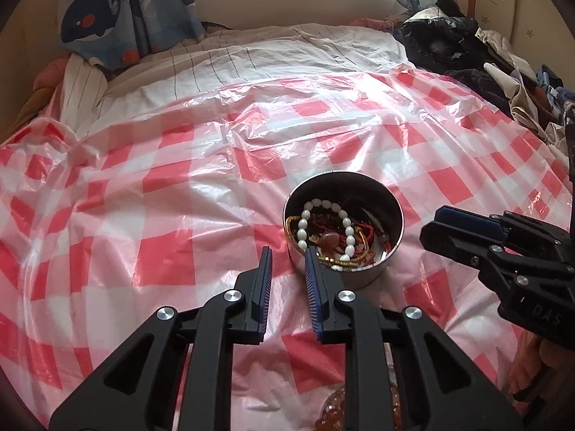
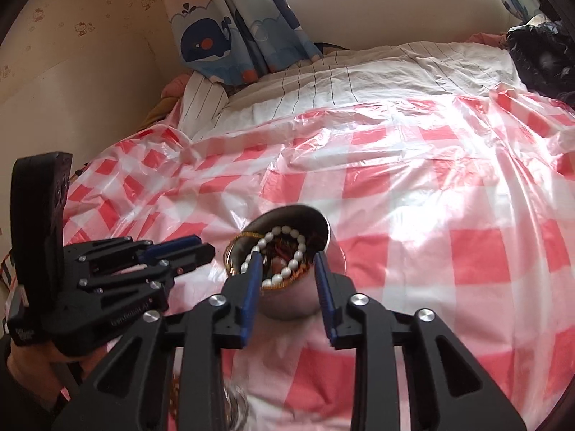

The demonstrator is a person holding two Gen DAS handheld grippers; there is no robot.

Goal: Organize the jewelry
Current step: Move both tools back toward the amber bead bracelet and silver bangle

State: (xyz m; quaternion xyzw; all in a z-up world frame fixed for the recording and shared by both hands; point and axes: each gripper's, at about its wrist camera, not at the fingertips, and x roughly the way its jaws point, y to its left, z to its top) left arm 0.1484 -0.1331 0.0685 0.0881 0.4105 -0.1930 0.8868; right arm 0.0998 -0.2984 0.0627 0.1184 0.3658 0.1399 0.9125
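A round metal tin (image 1: 381, 269) sits on the red-and-white checked plastic sheet (image 1: 179, 194), filled with jewelry: a white bead bracelet (image 1: 325, 226), gold chains and red cords. My left gripper (image 1: 287, 251) is open and empty just left of and in front of the tin. In the right wrist view the tin (image 2: 287, 305) lies between my right gripper's (image 2: 285, 260) open fingers, close in front of them; the white bead bracelet (image 2: 284, 255) shows inside. The right gripper also shows in the left wrist view (image 1: 463, 231).
An amber bead bracelet (image 1: 332, 413) lies on the sheet under the left gripper. A striped bedsheet (image 1: 269, 57) covers the far bed. Dark clothes (image 1: 467, 54) pile at the far right. A whale-print curtain (image 2: 230, 36) hangs at the back left.
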